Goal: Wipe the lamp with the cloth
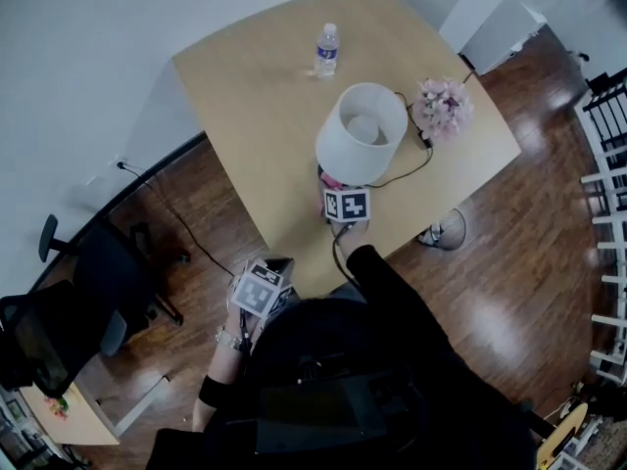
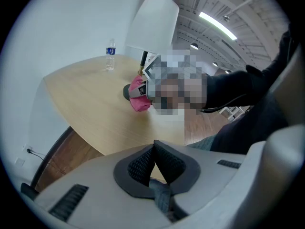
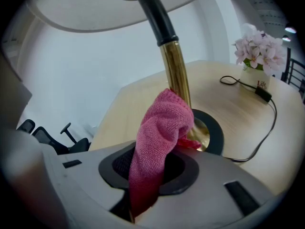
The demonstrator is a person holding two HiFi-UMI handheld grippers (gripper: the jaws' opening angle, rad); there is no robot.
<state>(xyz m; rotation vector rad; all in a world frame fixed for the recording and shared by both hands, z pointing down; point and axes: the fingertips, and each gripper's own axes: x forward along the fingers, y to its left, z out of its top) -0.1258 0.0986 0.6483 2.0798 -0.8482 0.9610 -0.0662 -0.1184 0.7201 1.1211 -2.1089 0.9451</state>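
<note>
Right now the pink cloth (image 3: 159, 137) sits clamped in my right gripper (image 3: 148, 168), bunched up against the brass stem of the lamp (image 3: 174, 66) just ahead of the jaws, above its dark base. My left gripper (image 2: 155, 163) is closed on nothing, back off the table (image 2: 95, 109) edge, with the lamp well ahead and a water bottle (image 2: 110, 55) beyond.

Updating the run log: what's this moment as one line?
right gripper: shut on pink microfibre cloth, at white-shaded lamp's brass stem | left gripper: shut, empty
</note>
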